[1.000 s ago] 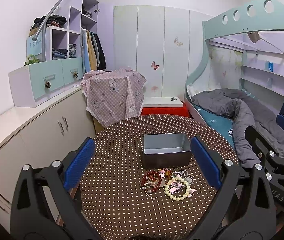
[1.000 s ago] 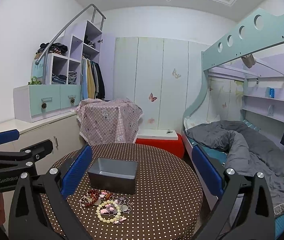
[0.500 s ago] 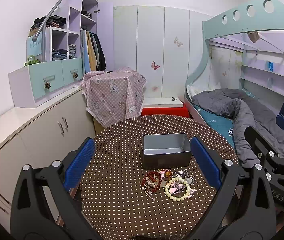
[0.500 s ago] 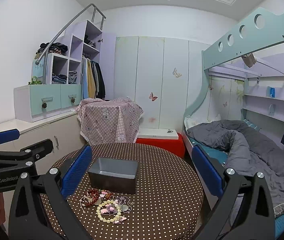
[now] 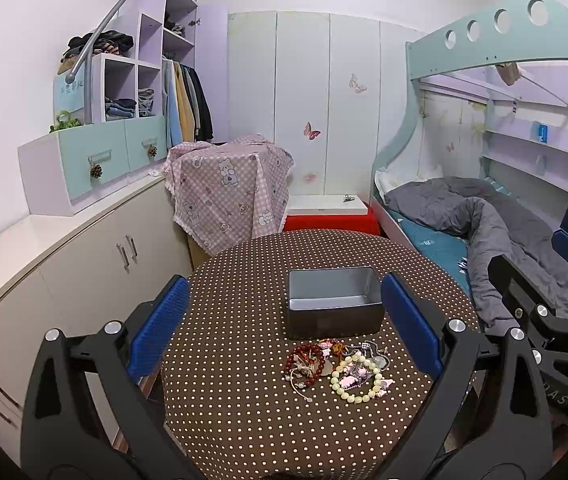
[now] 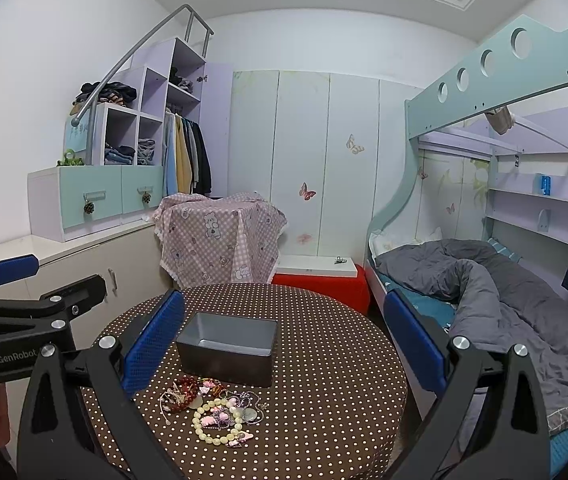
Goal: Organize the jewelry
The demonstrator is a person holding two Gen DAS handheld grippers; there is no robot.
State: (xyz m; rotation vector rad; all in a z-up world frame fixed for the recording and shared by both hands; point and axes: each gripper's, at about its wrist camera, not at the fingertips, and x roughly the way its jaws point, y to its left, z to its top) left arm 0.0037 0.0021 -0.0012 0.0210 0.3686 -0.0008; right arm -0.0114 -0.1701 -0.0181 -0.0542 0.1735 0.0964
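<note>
A pile of jewelry lies on the round brown polka-dot table [image 5: 243,420]: a dark red bead bracelet [image 5: 308,361], a cream bead bracelet [image 5: 354,378] and pink and silver pieces. Behind it stands an open, empty grey metal box [image 5: 334,302]. The pile [image 6: 213,410] and the box [image 6: 227,348] also show in the right wrist view. My left gripper [image 5: 284,332] is open and empty, held above the table in front of the pile. My right gripper [image 6: 281,356] is open and empty, to the right and higher.
White cabinets [image 5: 83,264] run along the left wall. A box under a pink checked cloth [image 5: 223,192] and a red stool [image 5: 330,222] stand behind the table. A bunk bed with a grey duvet [image 5: 484,220] is at the right.
</note>
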